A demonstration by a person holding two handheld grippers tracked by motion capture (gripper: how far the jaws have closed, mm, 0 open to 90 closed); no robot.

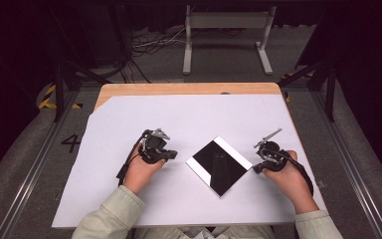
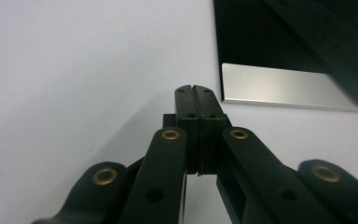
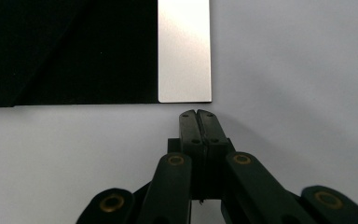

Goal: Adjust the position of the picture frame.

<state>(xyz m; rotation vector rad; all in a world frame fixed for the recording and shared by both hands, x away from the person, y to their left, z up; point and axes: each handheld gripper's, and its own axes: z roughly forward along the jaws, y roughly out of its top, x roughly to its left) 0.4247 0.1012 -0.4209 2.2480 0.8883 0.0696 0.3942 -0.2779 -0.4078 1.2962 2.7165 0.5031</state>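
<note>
A square black panel (image 1: 219,166) with silver strips along two opposite edges lies flat on the white sheet (image 1: 189,114) covering the worktop, turned corner-on like a diamond, slightly toward 4 o'clock from the sheet's centre. The left gripper (image 1: 171,155) sits at 9 o'clock of the panel, near its left corner but apart from it, jaws clenched together with nothing between them. In the left gripper view, its tips (image 2: 196,91) lie just beside a silver strip (image 2: 279,88). The right gripper (image 1: 256,168) sits at 3 o'clock of the panel, jaws likewise clenched and empty. In the right gripper view, its tips (image 3: 197,114) rest just short of the panel's corner (image 3: 186,56).
</note>
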